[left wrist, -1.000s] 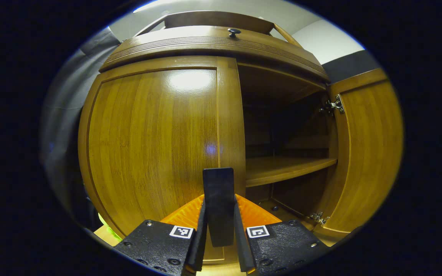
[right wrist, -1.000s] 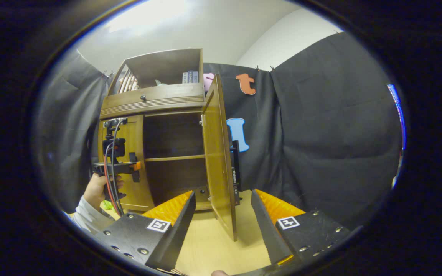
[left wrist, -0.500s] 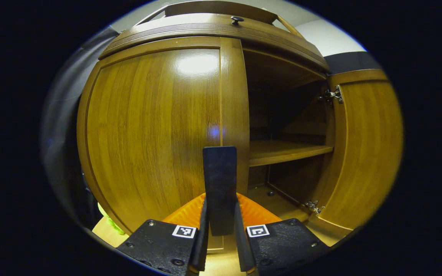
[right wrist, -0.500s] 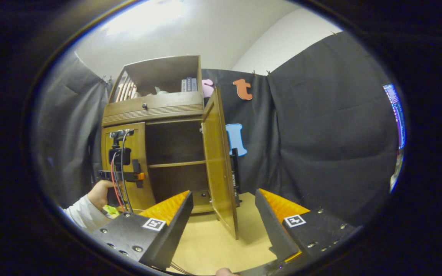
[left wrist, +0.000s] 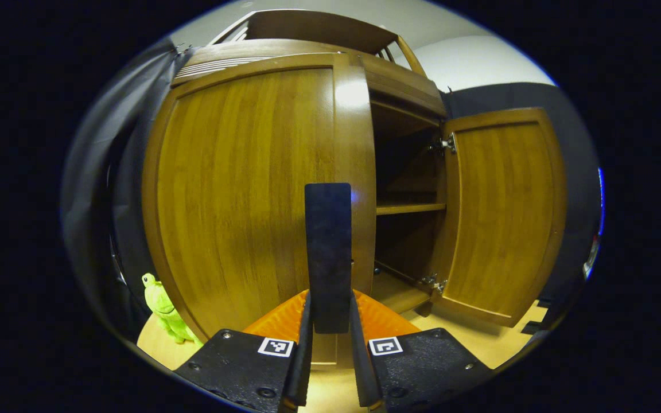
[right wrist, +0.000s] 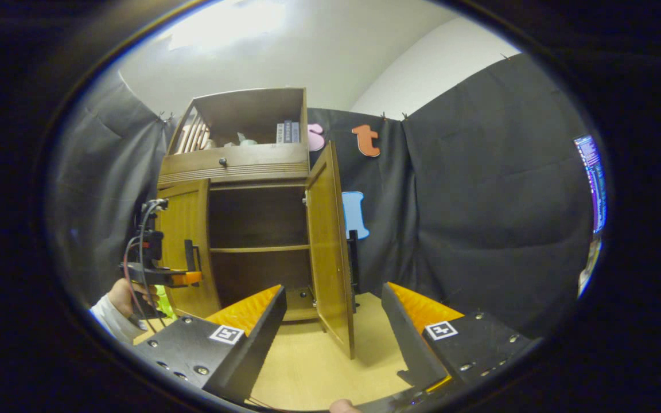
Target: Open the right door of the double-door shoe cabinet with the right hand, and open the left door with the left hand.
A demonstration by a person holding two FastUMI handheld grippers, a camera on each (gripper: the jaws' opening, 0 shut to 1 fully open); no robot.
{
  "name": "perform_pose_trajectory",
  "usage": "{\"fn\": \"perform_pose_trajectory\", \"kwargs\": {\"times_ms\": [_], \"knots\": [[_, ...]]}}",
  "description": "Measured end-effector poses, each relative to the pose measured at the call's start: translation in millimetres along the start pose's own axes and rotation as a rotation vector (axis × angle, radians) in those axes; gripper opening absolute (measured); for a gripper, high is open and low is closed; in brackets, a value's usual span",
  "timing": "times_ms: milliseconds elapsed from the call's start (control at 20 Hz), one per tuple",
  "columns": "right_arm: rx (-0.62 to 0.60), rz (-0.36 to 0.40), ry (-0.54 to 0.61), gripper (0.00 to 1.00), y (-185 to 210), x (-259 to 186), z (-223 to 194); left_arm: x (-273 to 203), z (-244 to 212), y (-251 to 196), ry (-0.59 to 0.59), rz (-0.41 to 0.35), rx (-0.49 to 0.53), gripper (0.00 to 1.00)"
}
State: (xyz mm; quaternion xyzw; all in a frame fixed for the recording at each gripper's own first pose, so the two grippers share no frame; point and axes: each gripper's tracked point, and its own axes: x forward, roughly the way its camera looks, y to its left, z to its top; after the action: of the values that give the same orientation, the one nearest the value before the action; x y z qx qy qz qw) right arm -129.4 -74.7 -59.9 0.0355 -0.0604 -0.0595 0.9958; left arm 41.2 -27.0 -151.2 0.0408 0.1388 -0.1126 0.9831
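In the left gripper view the left gripper (left wrist: 329, 321) has both fingers pressed on the dark handle (left wrist: 328, 252), a flat bar whose long axis runs upright along the free edge of the left door (left wrist: 244, 189); that door stands ajar, swung a little way out from the shoe cabinet (right wrist: 238, 166). The right door (right wrist: 327, 241) stands fully open, its panel pointing out from the cabinet's right edge toward the camera, over the pale wooden floor (right wrist: 319, 367). In the right gripper view the right gripper (right wrist: 333, 332) hangs in front of that door with its jaws wide apart and nothing between them, while a green plush toy (left wrist: 164, 307) sits on the floor by the cabinet's lower left corner.
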Motion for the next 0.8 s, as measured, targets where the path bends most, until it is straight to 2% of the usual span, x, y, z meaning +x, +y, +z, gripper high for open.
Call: {"fn": "perform_pose_trajectory", "kwargs": {"times_ms": [350, 500, 800], "knots": [[0.033, -0.040, 0.017, 0.99, -9.2, -1.9, -2.2, -37.0, -3.7, 5.1, 0.004, -0.037, 0.003, 0.34], [0.033, -0.035, 0.049, 0.99, -7.4, 2.7, -10.3, -44.2, -5.1, 9.0, 0.007, -0.034, 0.010, 0.34], [0.032, -0.035, 0.035, 0.99, -4.7, -1.9, -1.0, -70.5, -8.2, 19.5, 0.015, -0.017, 0.013, 0.32]]}}
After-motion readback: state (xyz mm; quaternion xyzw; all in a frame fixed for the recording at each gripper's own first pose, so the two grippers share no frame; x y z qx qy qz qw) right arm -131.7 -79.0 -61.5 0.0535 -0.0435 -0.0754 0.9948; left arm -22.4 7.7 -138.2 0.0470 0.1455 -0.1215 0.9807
